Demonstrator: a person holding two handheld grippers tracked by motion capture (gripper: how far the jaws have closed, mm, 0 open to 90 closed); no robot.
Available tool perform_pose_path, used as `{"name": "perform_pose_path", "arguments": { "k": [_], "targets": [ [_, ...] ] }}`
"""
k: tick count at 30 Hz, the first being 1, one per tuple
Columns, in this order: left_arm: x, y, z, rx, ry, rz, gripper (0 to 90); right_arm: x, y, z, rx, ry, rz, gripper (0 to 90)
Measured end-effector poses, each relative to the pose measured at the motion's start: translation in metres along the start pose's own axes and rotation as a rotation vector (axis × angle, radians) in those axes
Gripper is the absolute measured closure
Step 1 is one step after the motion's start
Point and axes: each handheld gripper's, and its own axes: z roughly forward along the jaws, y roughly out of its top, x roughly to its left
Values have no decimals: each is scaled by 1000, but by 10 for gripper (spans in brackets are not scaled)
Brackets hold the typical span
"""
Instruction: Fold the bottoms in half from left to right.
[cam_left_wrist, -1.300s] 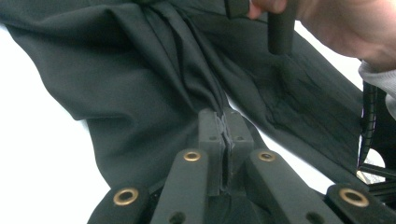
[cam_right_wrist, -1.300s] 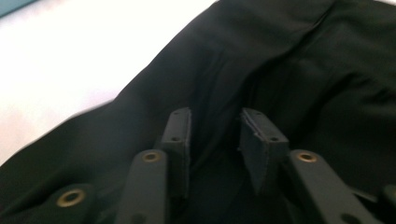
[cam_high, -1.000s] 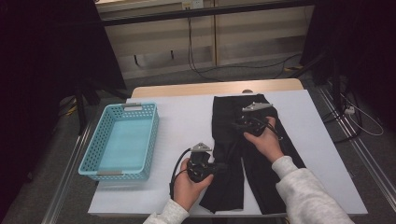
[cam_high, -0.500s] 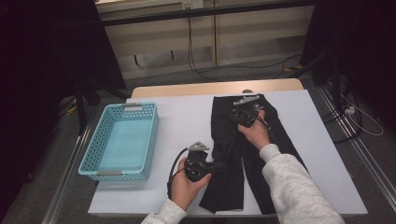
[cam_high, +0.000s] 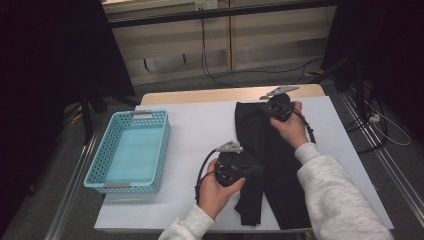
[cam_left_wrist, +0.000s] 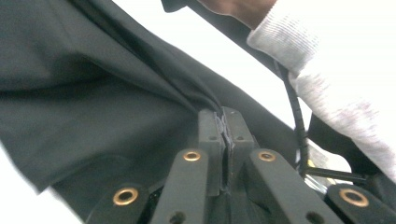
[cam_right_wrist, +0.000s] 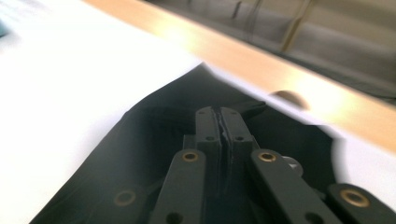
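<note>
The left gripper (cam_left_wrist: 223, 122) has its jaws clenched on a fold of the trousers (cam_left_wrist: 107, 93); in its own view the black cloth bunches into a ridge running up from the pinch. In the high view this gripper (cam_high: 252, 170) sits at the trousers' (cam_high: 280, 165) left edge, near the middle of their length. The right gripper (cam_right_wrist: 220, 122) has just been closing and now pinches the cloth (cam_right_wrist: 154, 140) too, its jaws pressed flat together with fabric between them. In the high view it (cam_high: 272, 111) grips the far end of the trousers, close to the far edge of the table (cam_high: 200, 135).

No writing or label can be read anywhere.

The trousers lie lengthwise on the right half of the table, legs towards the person, the near ends reaching almost to the near edge. A bare wooden strip (cam_right_wrist: 261, 60) borders the white top on the far side, just beyond the right gripper. Open white surface lies between the trousers and the basket (cam_high: 131, 150), and a narrower strip to the trousers' right.

The cloth is matt, soft and black, creased where it is pinched. The basket is turquoise plastic, rectangular, with perforated walls, standing at the left of the table, well apart from both grippers. The sleeve (cam_high: 340, 195) is pale grey knit. A ribbed black cable (cam_left_wrist: 294, 107) trails past that sleeve (cam_left_wrist: 345, 84) in the left gripper view.
</note>
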Motion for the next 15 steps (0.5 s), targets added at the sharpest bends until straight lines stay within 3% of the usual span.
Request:
{"name": "perform_pose_path", "arguments": {
  "k": [3, 4, 5, 6, 7, 8, 9, 11, 12, 15],
  "targets": [
    [-8, 12, 17, -18, -56, 11, 874, -26, 2, -21, -27, -76, 12, 870],
    [-11, 15, 23, -34, -63, 43, 865, -35, 1, -27, -35, -117, 15, 864],
    [-11, 17, 26, -42, -42, 76, 812, -45, -1, -33, -50, -125, 34, 832],
    [-9, 19, 31, -46, -9, 89, 704, -50, -4, -34, -42, -109, 43, 739],
    [-6, 19, 33, -44, 8, 88, 474, -52, -8, -36, -8, -128, 49, 572],
    [0, 17, 33, -34, 36, 91, 412, -52, -11, -37, 11, -149, 43, 590],
    [5, 15, 31, -29, 43, 93, 394, -50, -16, -40, 14, -126, 48, 615],
    [16, 10, 26, -14, 79, 97, 335, -42, -24, -43, 17, -110, 51, 527],
    [22, 7, 22, -3, 97, 116, 294, -37, -28, -44, 33, -101, 38, 511],
    [37, -3, 8, 19, 137, 112, 230, -19, -44, -48, 57, -52, 41, 438]
  ]
}}
